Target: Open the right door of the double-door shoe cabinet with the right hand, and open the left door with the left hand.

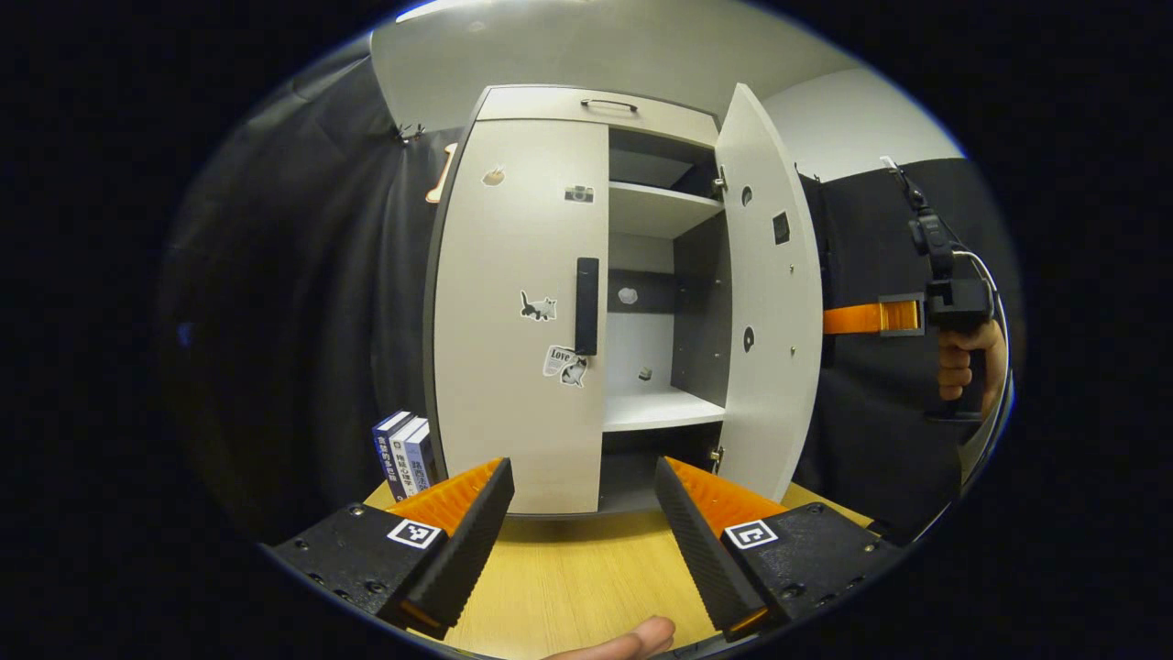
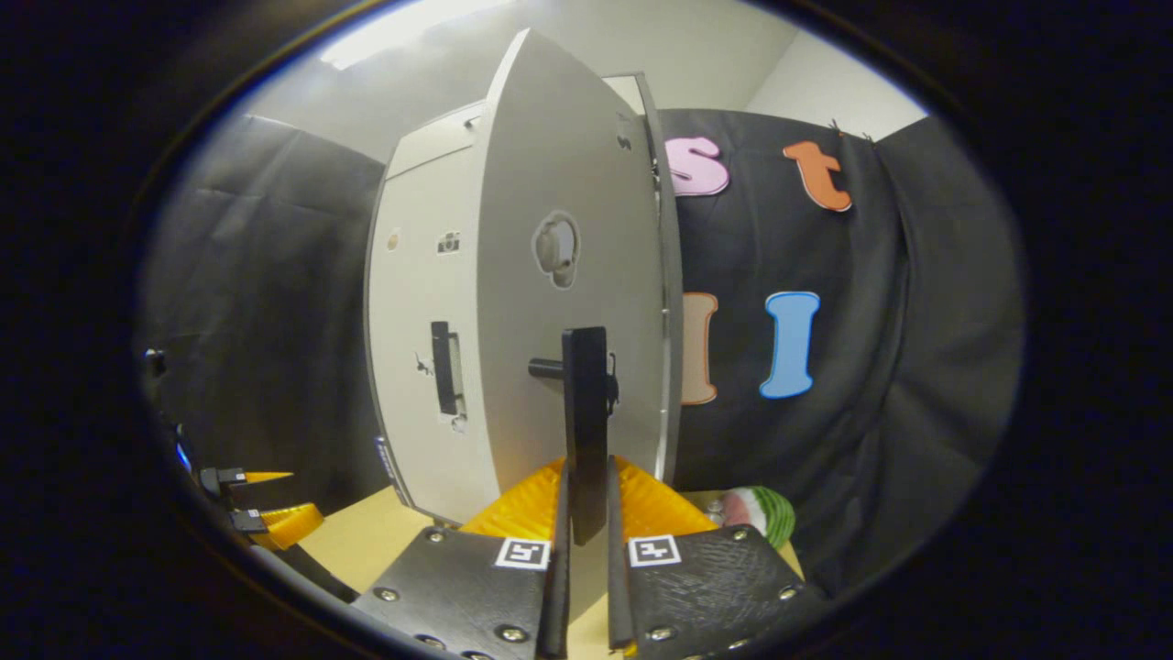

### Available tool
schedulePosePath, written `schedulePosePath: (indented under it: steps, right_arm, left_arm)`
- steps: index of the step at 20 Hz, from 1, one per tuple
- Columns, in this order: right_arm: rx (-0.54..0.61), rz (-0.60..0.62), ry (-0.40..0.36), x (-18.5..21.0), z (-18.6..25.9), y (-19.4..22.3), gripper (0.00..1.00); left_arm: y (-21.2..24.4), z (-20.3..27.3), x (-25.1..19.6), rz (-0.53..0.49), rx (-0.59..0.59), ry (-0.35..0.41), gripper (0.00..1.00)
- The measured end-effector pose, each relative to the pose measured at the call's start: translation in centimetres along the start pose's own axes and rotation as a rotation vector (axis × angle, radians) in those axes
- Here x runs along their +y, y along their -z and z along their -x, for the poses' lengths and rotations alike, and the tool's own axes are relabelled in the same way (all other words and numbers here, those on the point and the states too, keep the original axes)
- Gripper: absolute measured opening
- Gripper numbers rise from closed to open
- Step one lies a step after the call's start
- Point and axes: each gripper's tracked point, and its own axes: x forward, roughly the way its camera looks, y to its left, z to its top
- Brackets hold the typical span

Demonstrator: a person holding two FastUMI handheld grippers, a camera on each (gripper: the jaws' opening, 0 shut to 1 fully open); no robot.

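Note:
The white shoe cabinet [image 1: 513, 302] stands on a wooden table. Its left door [image 1: 513, 367] is closed, with a black vertical handle [image 1: 586, 305] at its inner edge. The right door [image 1: 765, 293] is swung wide, showing shelves [image 1: 660, 408]. My left gripper [image 1: 582, 513] is open in front of the cabinet's base, below the left handle and apart from it. My right gripper [image 2: 585, 518] is shut on the right door's black handle [image 2: 586, 422]. In the left gripper view the right gripper [image 1: 857, 318] reaches behind the open door, held by a hand [image 1: 962, 367].
Several upright books [image 1: 403, 454] stand left of the cabinet. A watermelon-patterned object [image 2: 761, 513] lies on the table [image 1: 568, 577] behind the open door. Black cloth walls the booth on both sides. The left gripper [image 2: 275, 502] shows low at the left of the right gripper view.

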Motion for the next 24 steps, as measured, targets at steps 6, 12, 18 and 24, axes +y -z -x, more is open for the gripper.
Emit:
schedulePosePath:
  steps: [6, 12, 18, 24]
  right_arm:
    - [-0.014, -0.025, 0.120, -6.8, 1.0, -0.8, 0.01]
    - [-0.034, 0.076, 0.104, -6.6, 0.1, -0.1, 0.04]
    - [-0.064, 0.106, 0.132, -6.5, 0.0, 0.3, 0.07]
    - [-0.073, 0.090, 0.175, -6.4, 2.8, 1.9, 0.05]
  left_arm:
    - [0.4, -0.5, -0.8, -0.020, 0.005, 0.014, 0.97]
    - [0.6, -0.4, -0.1, -0.017, 0.011, -0.004, 0.97]
    - [0.4, -0.4, 1.4, -0.003, 0.011, -0.024, 0.97]
    - [-0.4, -2.4, 3.4, 0.056, 0.013, -0.026, 0.96]
